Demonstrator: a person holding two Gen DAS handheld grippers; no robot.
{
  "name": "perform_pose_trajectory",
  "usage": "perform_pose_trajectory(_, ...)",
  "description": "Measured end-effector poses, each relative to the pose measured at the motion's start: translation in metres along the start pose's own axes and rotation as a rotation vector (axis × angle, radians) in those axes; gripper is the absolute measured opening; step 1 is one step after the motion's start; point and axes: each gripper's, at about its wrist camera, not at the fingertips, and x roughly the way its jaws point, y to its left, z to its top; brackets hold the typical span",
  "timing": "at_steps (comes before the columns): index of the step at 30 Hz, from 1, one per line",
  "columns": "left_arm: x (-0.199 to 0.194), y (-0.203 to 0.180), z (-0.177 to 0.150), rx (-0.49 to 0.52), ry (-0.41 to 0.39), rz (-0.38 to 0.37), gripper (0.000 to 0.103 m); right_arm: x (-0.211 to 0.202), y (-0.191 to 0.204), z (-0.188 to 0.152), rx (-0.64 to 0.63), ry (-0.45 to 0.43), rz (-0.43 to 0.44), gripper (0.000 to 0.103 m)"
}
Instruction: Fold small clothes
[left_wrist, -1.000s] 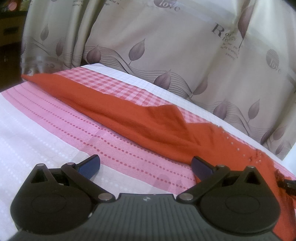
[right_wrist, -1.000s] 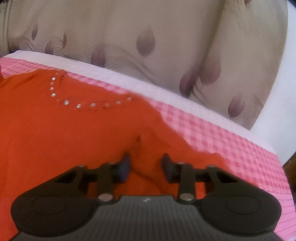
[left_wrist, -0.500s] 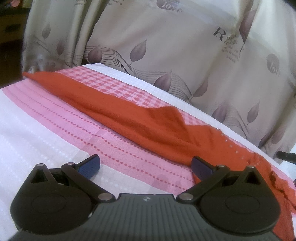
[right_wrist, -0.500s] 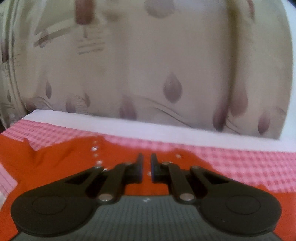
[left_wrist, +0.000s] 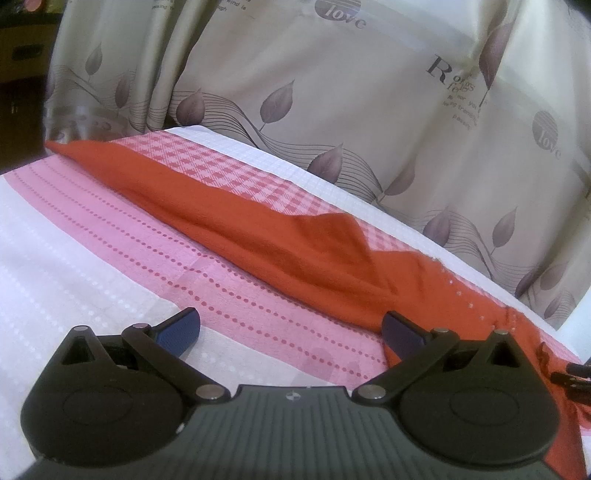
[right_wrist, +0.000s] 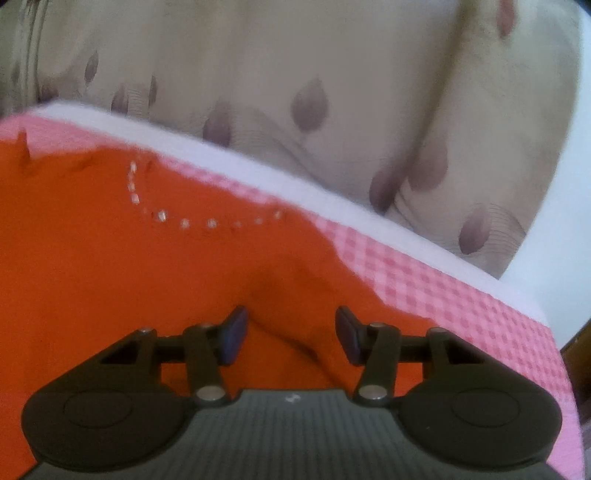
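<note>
An orange-red top (left_wrist: 280, 240) with a studded neckline lies stretched along the pink and white cloth (left_wrist: 110, 236) on the table. My left gripper (left_wrist: 291, 330) is open wide and empty, low over the cloth, with its right finger at the top's near edge. In the right wrist view the top (right_wrist: 110, 258) fills the lower left and its studs (right_wrist: 162, 216) show. My right gripper (right_wrist: 290, 332) is open, just above a raised fold of the top near its shoulder. The right gripper's tip shows at the left wrist view's right edge (left_wrist: 570, 376).
A beige curtain with leaf prints (left_wrist: 369, 110) hangs right behind the table's far edge, and it also shows in the right wrist view (right_wrist: 332, 92). Pink checked cloth (right_wrist: 461, 295) lies right of the top. A dark room opening (left_wrist: 18, 55) is at far left.
My right gripper was shut half a second ago and tilted up at the curtain; now it is open and low over the top again. The left gripper has barely moved.
</note>
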Motion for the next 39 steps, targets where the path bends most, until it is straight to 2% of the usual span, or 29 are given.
perform_pose_trajectory(4, 0.001, -0.001, 0.000, 0.002, 0.001, 0.005, 0.103, 0.015, 0.002, -0.001, -0.047, 0.012, 0.001, 0.049)
perform_pose_trajectory(6, 0.001, -0.002, 0.000, 0.003, 0.001, 0.007, 0.103, 0.022, -0.006, 0.004, 0.004, 0.037, 0.037, 0.022)
perform_pose_trajectory(10, 0.001, -0.003, 0.000, 0.001, 0.000, 0.009, 0.103, 0.030, -0.015, 0.011, 0.081, 0.066, 0.057, 0.014)
perform_pose_trajectory(15, 0.001, -0.003, 0.000, 0.001, 0.000, 0.009, 0.103, 0.022, -0.022, 0.018, 0.206, 0.025, 0.087, 0.009)
perform_pose_trajectory(21, 0.001, -0.003, 0.000, -0.001, 0.000, 0.009, 0.103, 0.005, -0.019, 0.038, 0.354, -0.059, 0.177, 0.008)
perform_pose_trajectory(25, 0.000, -0.003, 0.000, -0.007, -0.002, 0.006, 0.103, -0.004, -0.002, 0.057, 0.376, -0.109, 0.205, 0.008)
perform_pose_trajectory(32, 0.000, -0.003, 0.001, -0.011, -0.003, 0.006, 0.103, -0.014, -0.005, 0.058, 0.491, -0.127, 0.278, 0.008)
perform_pose_trajectory(39, 0.000, -0.004, 0.000, -0.018, -0.005, 0.005, 0.103, -0.006, 0.051, 0.097, 0.494, -0.198, 0.384, 0.008)
